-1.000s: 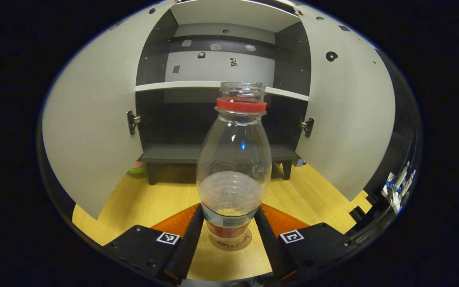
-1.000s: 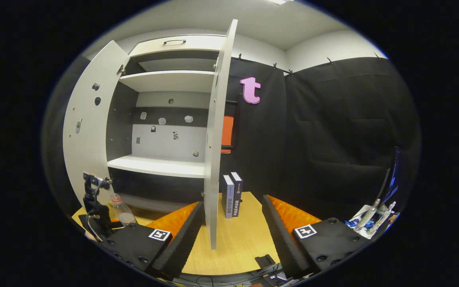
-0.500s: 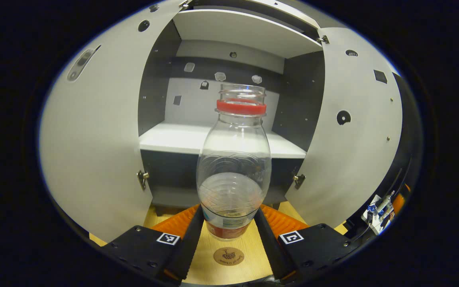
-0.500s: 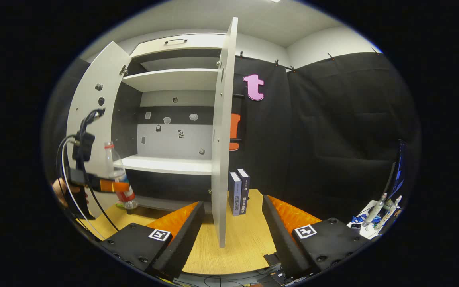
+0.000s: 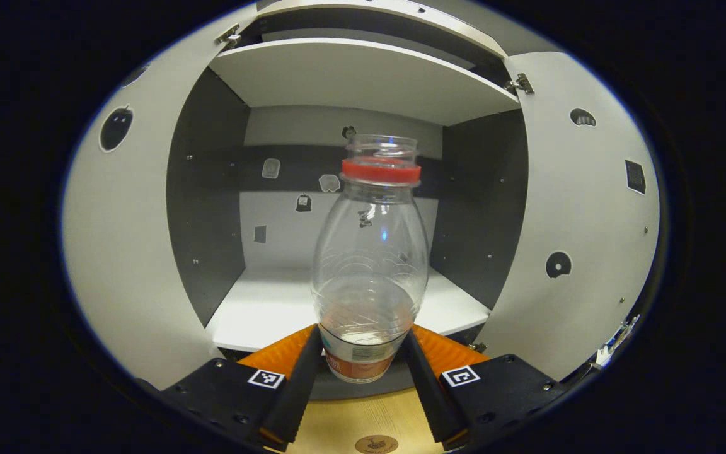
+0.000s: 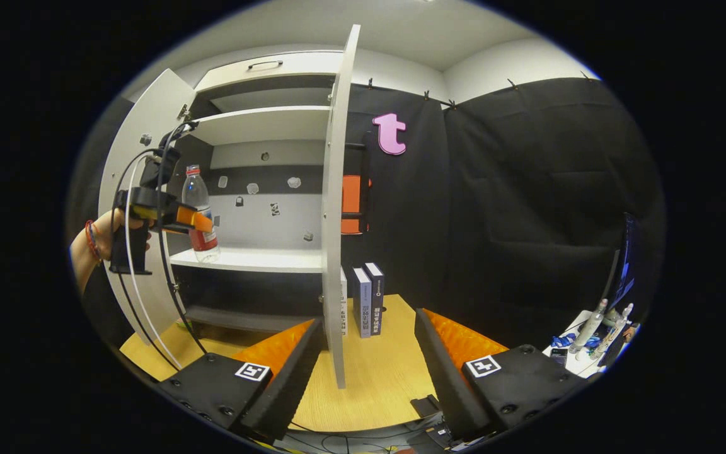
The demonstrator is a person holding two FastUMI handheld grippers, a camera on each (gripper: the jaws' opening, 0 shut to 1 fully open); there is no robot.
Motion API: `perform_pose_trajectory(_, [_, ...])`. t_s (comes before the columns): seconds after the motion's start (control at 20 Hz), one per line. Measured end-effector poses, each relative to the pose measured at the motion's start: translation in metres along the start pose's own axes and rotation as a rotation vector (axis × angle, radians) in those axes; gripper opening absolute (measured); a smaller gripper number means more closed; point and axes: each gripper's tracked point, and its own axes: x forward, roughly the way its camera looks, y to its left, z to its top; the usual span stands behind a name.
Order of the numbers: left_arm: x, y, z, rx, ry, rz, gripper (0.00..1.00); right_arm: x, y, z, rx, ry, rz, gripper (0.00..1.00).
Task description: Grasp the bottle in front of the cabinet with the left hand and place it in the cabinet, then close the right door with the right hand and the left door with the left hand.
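Note:
A clear plastic bottle (image 5: pixel 370 265) with a red neck ring and no cap stands upright between the fingers of my left gripper (image 5: pixel 362 366), which is shut on its lower body. It hangs in the air just in front of the cabinet's white middle shelf (image 5: pixel 262 309). In the right gripper view the same bottle (image 6: pixel 200 214) and the left gripper (image 6: pixel 202 224), held by a hand (image 6: pixel 95 233), are at the shelf's front edge (image 6: pixel 256 260). Both cabinet doors stand wide. The right door's edge (image 6: pixel 336 208) rises straight ahead of my right gripper (image 6: pixel 366 353), which is open and empty.
The left door (image 6: pixel 142 208) swings out behind the left gripper. Two dark books (image 6: pixel 368 299) stand on the wooden table (image 6: pixel 375 372) beside the right door. A round coaster (image 5: pixel 376 444) lies on the table below the bottle. Clutter with bottles (image 6: pixel 593 331) sits at far right.
My left gripper has lifted the bottle from table height up to the level of the middle shelf and moved it closer to the cabinet. The right gripper has barely shifted.

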Motion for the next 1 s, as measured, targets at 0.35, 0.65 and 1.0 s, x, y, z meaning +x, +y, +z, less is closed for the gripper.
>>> perform_pose_trajectory(0.35, [0.061,-0.005,0.006,0.029,0.075,-0.005,0.76,0.012,-0.018,-0.004,0.015,0.014,-0.046,0.92])
perform_pose_trajectory(0.65, [0.097,-0.004,-0.015,0.000,0.140,0.000,0.76,0.024,-0.029,-0.007,0.023,0.032,-0.079,0.92])
perform_pose_trajectory(1.0, [0.108,0.004,-0.020,-0.003,0.148,0.024,0.78,0.034,-0.026,-0.010,0.030,0.044,-0.072,0.97])
